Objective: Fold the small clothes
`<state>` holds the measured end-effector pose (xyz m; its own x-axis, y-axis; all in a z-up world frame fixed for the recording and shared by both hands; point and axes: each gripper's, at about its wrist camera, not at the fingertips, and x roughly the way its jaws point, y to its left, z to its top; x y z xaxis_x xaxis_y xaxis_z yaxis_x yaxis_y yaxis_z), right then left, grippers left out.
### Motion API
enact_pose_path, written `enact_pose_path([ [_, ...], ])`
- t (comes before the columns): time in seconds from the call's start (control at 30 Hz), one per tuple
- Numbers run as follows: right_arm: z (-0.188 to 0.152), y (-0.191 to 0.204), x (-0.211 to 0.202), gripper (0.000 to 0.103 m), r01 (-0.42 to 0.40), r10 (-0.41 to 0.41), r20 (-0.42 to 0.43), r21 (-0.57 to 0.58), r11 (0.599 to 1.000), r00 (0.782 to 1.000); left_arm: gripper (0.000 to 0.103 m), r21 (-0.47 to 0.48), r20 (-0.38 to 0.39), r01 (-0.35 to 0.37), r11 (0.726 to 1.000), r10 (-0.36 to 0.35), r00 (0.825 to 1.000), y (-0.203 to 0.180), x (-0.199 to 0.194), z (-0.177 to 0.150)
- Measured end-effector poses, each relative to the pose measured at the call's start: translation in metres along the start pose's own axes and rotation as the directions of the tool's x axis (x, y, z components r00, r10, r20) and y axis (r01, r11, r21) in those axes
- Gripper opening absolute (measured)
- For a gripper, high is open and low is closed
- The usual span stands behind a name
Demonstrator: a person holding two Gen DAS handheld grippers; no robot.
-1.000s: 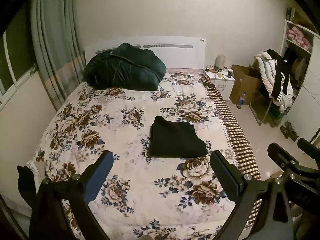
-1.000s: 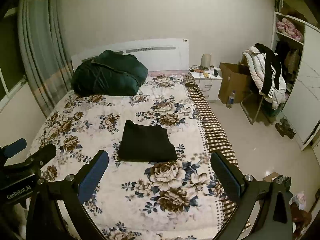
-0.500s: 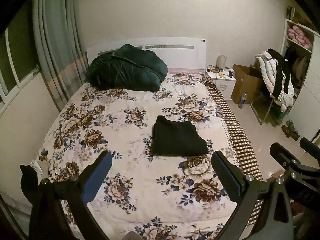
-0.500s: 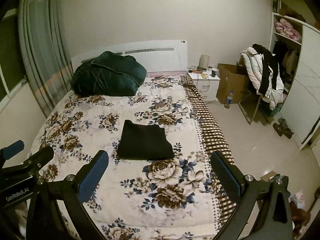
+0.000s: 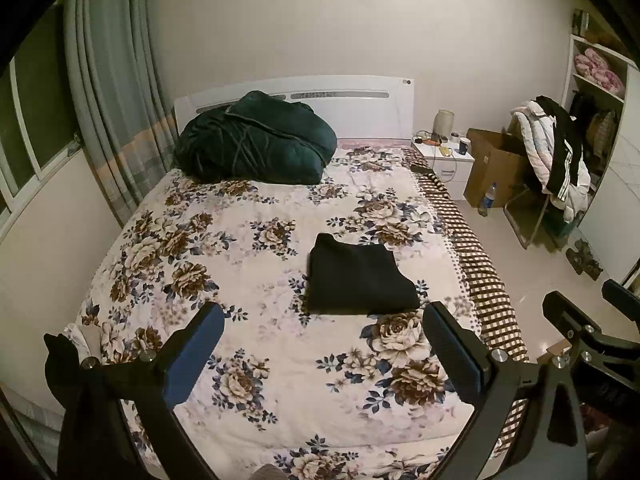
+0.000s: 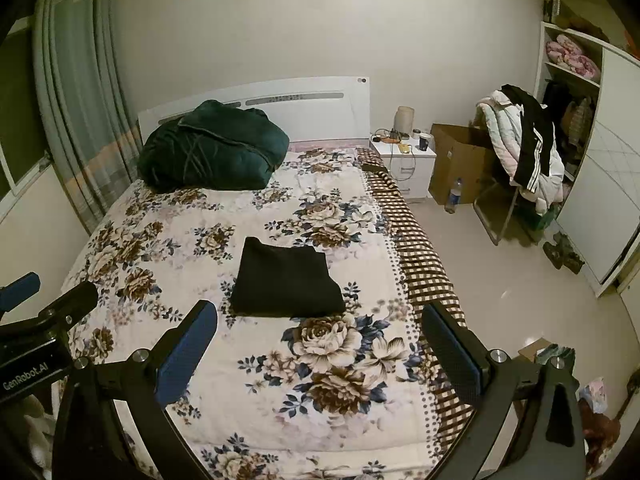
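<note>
Both jaws spread wide, empty, held above bed [image 5: 248, 320] foot. Folded black garment [image 5: 356, 280] lay ahead, between left gripper [image 5: 324, 352] jaws, left-of-centre for right gripper [image 6: 320, 350]. Risk: careless regrasp could undo fold.

Floral bed [image 5: 248, 360] against pale wall [image 5: 320, 20]; curtain [image 5: 108, 92] left, nightstand [image 6: 404, 164] right.

Open floral bedspread [image 5: 248, 280] all around the folded black garment [image 5: 356, 276]. Blocked only at the headboard end by a bulky dark green bundle [image 5: 256, 140].
</note>
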<state>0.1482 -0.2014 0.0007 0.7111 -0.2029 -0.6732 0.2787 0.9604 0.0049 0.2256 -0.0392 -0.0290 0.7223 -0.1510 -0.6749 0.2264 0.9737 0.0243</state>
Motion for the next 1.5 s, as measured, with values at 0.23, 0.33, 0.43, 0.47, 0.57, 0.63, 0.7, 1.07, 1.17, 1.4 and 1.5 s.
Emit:
enact_pose_path([
  [0.23,-0.001,0.001,-0.001,0.103,0.000,0.000,0.000,0.005,1.000,1.000,0.102,0.010,0.001,0.010,1.000,-0.010,1.000,0.002,0.001,0.006],
  [0.33,-0.001,0.001,-0.001,0.103,-0.001,0.001,-0.001,0.005,1.000,1.000,0.102,0.009,0.003,0.007,1.000,-0.007,1.000,0.001,0.001,0.006],
  [0.43,-0.001,0.001,0.000,0.103,-0.003,0.003,-0.002,0.005,1.000,1.000,0.102,0.009,0.002,0.009,1.000,-0.009,1.000,0.001,0.002,0.007],
  [0.47,-0.001,0.001,0.000,0.103,-0.002,0.002,-0.001,0.007,1.000,1.000,0.102,0.010,0.003,0.008,1.000,-0.008,1.000,0.001,0.001,0.008],
  [0.57,-0.001,0.001,0.000,0.103,-0.002,0.002,-0.001,0.006,1.000,1.000,0.102,0.013,0.006,0.009,1.000,-0.009,1.000,0.002,0.002,0.009],
  [0.63,0.000,0.001,0.001,0.103,-0.003,0.003,0.001,0.008,1.000,1.000,0.102,0.016,0.006,0.009,1.000,-0.009,1.000,0.001,0.002,0.009],
  [0.7,0.000,0.001,0.001,0.103,-0.003,0.003,0.001,0.008,1.000,1.000,0.102,0.013,0.004,0.008,1.000,-0.008,1.000,0.001,0.002,0.008],
  [1.07,0.001,-0.002,0.002,0.103,-0.006,0.006,0.001,0.006,1.000,1.000,0.102,0.018,0.001,0.011,1.000,-0.011,1.000,0.003,0.003,0.013],
  [1.17,0.000,-0.002,0.002,0.103,-0.006,0.006,0.000,0.008,1.000,1.000,0.102,0.019,0.001,0.013,1.000,-0.013,1.000,0.004,0.003,0.013],
  [1.4,0.000,-0.002,0.003,0.103,-0.006,0.006,0.001,0.009,1.000,1.000,0.102,0.018,0.000,0.015,1.000,-0.015,1.000,0.004,0.003,0.012],
  [1.5,0.000,-0.003,0.003,0.103,-0.006,0.006,-0.001,0.009,1.000,1.000,0.102,0.020,0.002,0.010,1.000,-0.010,1.000,0.004,0.002,0.013],
])
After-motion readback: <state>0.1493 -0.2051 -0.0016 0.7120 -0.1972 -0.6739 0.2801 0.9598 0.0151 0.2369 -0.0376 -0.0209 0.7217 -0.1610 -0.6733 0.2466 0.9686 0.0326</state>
